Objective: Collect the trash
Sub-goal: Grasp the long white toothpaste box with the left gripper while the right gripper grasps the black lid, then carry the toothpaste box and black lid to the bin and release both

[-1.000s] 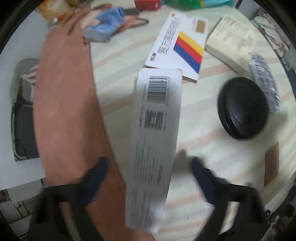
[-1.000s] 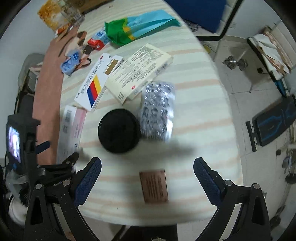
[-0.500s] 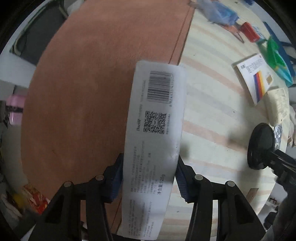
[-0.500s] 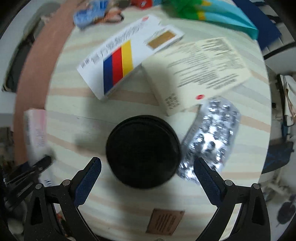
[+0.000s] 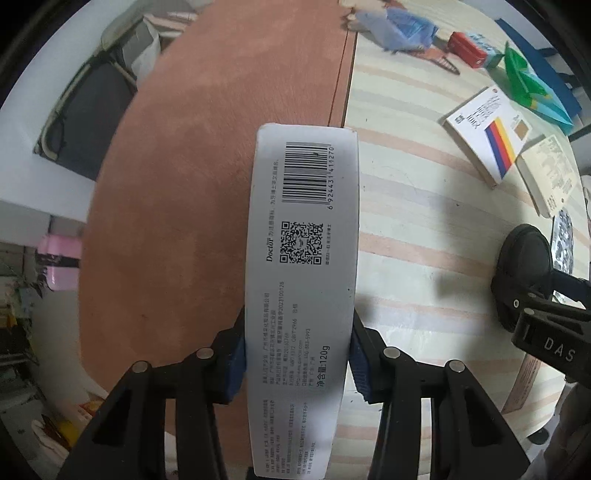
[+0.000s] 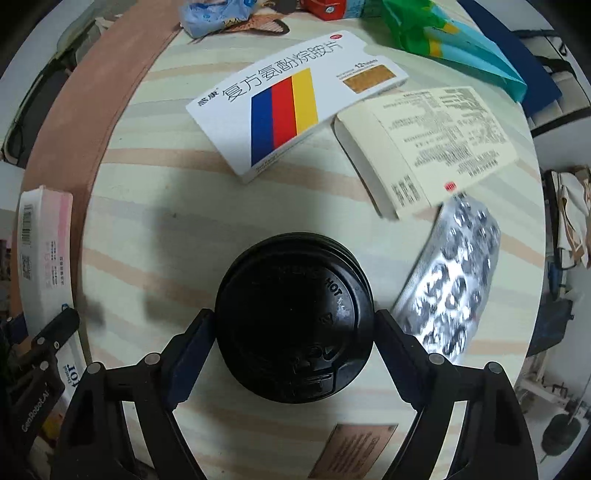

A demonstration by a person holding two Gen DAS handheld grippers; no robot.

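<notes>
My left gripper (image 5: 297, 360) is shut on a long white toothpaste box (image 5: 303, 266) with a barcode and QR code, its far end over the seam between the brown board and the striped cloth. The box also shows at the left of the right wrist view (image 6: 42, 258). My right gripper (image 6: 294, 325) has both fingers touching the sides of a black cup lid (image 6: 294, 317) that lies on the striped tablecloth (image 6: 155, 206). The lid also shows at the right of the left wrist view (image 5: 522, 273).
On the cloth lie a white medicine box with blue, red and yellow stripes (image 6: 291, 99), a cream box with print (image 6: 428, 144), a foil blister pack (image 6: 450, 280), a brown card (image 6: 354, 454), a green-blue bag (image 6: 454, 40) and a blue wrapper (image 6: 218, 16). A brown board (image 5: 207, 184) borders the cloth.
My right gripper has come down around the black lid and closed against its sides. My left gripper keeps the white box, which now points further over the brown board.
</notes>
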